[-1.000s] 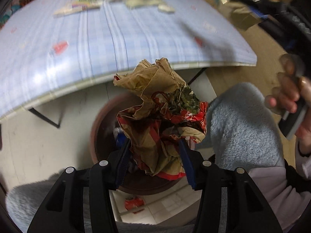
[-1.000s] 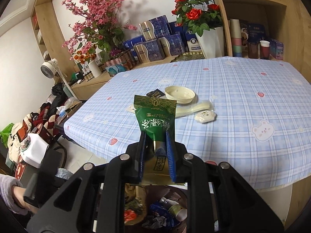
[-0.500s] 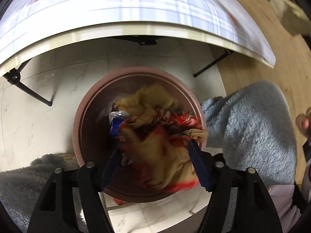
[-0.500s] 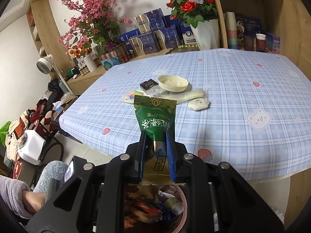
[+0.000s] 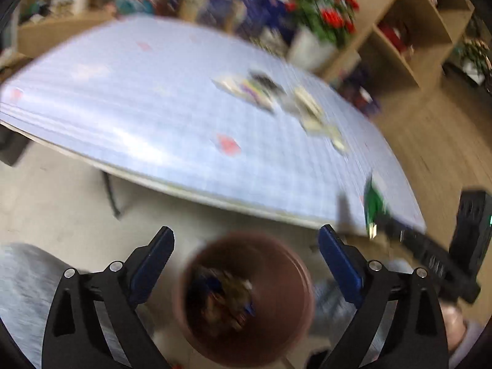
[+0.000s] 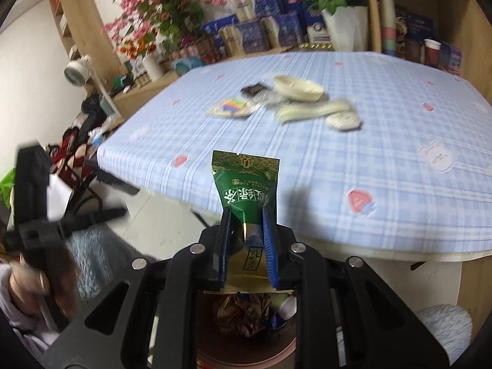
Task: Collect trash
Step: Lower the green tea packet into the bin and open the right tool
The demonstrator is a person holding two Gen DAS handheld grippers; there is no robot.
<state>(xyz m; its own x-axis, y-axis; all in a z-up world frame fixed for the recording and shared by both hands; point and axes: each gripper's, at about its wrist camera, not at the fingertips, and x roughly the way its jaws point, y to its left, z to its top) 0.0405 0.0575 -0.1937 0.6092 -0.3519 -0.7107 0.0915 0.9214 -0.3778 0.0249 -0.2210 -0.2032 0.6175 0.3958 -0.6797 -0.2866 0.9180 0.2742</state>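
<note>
My left gripper (image 5: 246, 240) is open and empty above the brown trash bin (image 5: 276, 258) on the floor; crumpled wrappers (image 5: 227, 295) lie inside it. My right gripper (image 6: 246, 218) is shut on a green tea packet (image 6: 246, 184), held upright over the same bin (image 6: 246, 347) at the table's near edge. The packet also shows blurred in the left wrist view (image 5: 373, 203). More trash lies on the blue checked table (image 6: 353, 160): a cream bowl (image 6: 296, 87), a white wrapper (image 6: 343, 120), a rainbow packet (image 6: 230, 109) and a dark packet (image 6: 253, 89).
The table edge (image 5: 215, 196) stands just beyond the bin. Shelves with boxes and a rose vase (image 6: 344, 24) line the far wall. A fan (image 6: 77, 69) and clutter stand at left. My left hand and gripper (image 6: 33, 215) show at left in the right wrist view.
My left gripper opened and let the crumpled brown and red wrapper fall into the bin, then tilted up toward the table. My right gripper still holds the green packet over the bin.
</note>
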